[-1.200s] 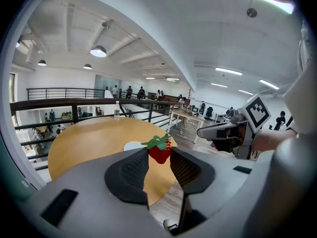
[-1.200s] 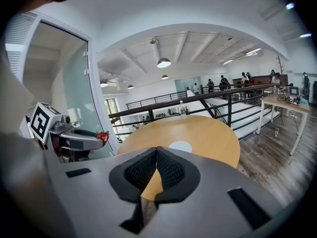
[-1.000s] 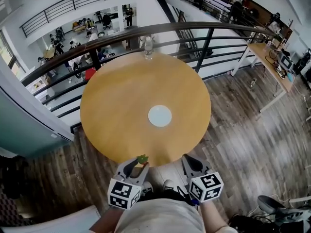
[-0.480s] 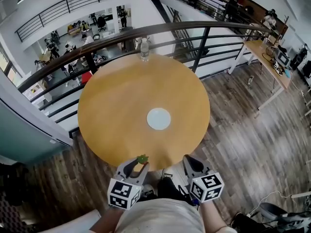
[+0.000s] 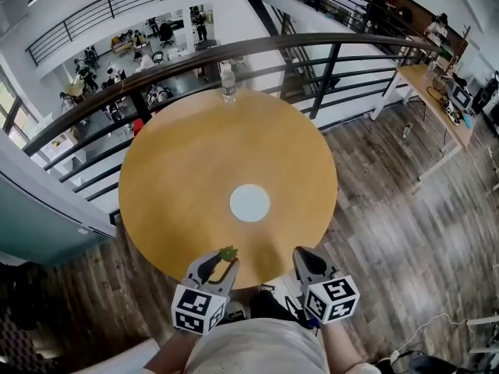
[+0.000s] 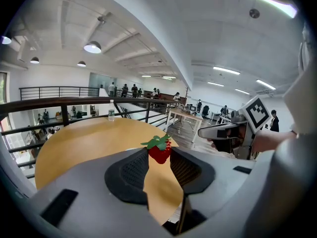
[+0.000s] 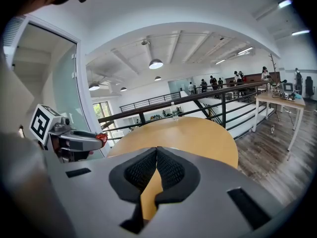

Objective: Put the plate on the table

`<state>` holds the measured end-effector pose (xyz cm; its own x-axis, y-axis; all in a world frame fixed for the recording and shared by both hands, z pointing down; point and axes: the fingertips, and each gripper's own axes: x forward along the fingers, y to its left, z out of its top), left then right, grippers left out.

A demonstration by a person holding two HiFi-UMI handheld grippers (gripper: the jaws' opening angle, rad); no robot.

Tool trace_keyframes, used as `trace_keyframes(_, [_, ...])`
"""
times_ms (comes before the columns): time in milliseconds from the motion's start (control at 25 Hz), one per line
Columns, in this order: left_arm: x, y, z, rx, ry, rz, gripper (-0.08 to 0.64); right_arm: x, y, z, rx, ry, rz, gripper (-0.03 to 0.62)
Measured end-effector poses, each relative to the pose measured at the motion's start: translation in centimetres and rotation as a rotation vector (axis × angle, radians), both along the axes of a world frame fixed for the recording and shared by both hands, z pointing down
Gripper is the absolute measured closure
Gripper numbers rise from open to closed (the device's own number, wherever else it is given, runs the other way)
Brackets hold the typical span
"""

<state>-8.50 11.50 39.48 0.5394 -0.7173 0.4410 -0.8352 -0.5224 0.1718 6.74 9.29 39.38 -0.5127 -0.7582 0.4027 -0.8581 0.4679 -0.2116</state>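
Left tool (image 5: 221, 265) with strawberry (image 5: 228, 254), nearer the white plate (image 5: 249, 202) than before.

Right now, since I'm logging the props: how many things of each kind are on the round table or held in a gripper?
Plate: 1, on the table
Bottle: 1, at the table's far edge
Strawberry: 1, held in the left gripper
Total: 3
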Motion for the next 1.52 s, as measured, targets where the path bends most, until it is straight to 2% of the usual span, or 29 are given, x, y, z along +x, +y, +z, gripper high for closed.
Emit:
trace_keyframes(360, [2.8,-5.8,-1.0,0.012,-0.017,-0.063,0.41,2.1,-6.9,-0.5,0.006,-0.012,-0.079,0.568])
trace_keyframes(800, [4.6,-7.6,-0.4,-0.014,-0.052,-0.119,0.41,4.0,-9.8,0.7,-0.02,-0.013,-0.14,0.568])
trace_keyframes(1000, [4.0,-8.4,-0.3,-0.035,-0.056,-0.107,0.41,3.0,-10.1,0.7,-0.036,-0.013,-0.146,0.568])
trace_keyframes(1520, [2.6,-11.9,1.3,-0.057,-0.061,-0.032,0.41,2.1,-12.4,1.2,-0.052,-0.006,-0.071,0.568])
